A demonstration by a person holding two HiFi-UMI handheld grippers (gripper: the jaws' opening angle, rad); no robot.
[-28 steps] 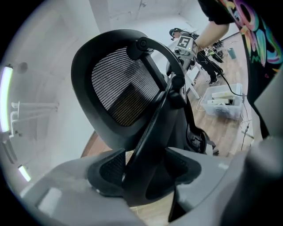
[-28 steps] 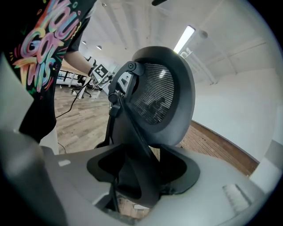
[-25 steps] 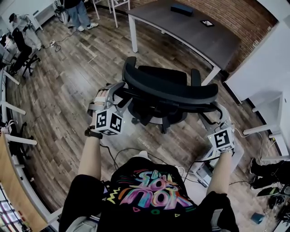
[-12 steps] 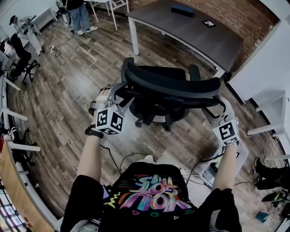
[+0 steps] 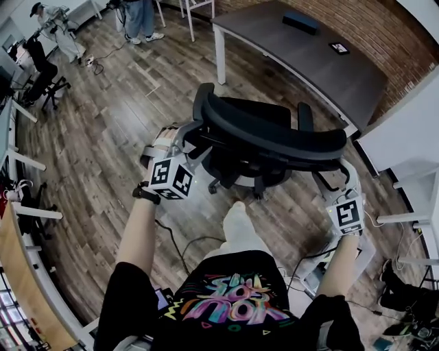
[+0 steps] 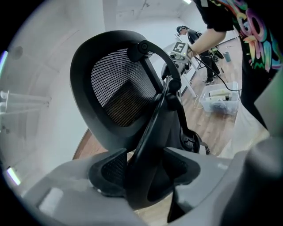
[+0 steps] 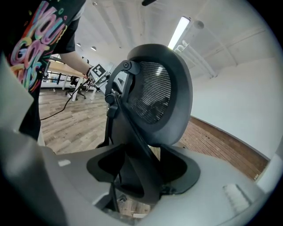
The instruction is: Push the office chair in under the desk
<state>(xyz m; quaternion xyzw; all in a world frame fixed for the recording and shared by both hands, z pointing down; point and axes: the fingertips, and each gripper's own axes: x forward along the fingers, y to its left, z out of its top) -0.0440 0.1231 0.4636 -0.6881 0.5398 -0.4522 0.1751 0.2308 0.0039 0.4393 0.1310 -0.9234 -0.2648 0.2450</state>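
The black office chair (image 5: 267, 130) stands on the wood floor with its mesh back toward me and its seat facing the dark desk (image 5: 309, 65), a short way from the desk's front edge. My left gripper (image 5: 188, 139) is shut on the left edge of the backrest frame. My right gripper (image 5: 337, 171) is shut on the right edge. In the left gripper view the chair's black frame bar (image 6: 146, 132) runs between the pads of the left gripper (image 6: 143, 176). The right gripper view shows the backrest strut (image 7: 137, 145) clamped in the right gripper (image 7: 141, 170).
The desk has white legs (image 5: 221, 55) and carries a black box (image 5: 302, 22) and a marker tag (image 5: 339, 48). A brick wall (image 5: 384, 34) and a white wall stand to the right. Cables (image 5: 180, 241) trail on the floor. People (image 5: 140, 17) and chairs are far left.
The chair and both grippers have moved forward toward the desk. The person has stepped after it, one foot now showing behind the chair base.
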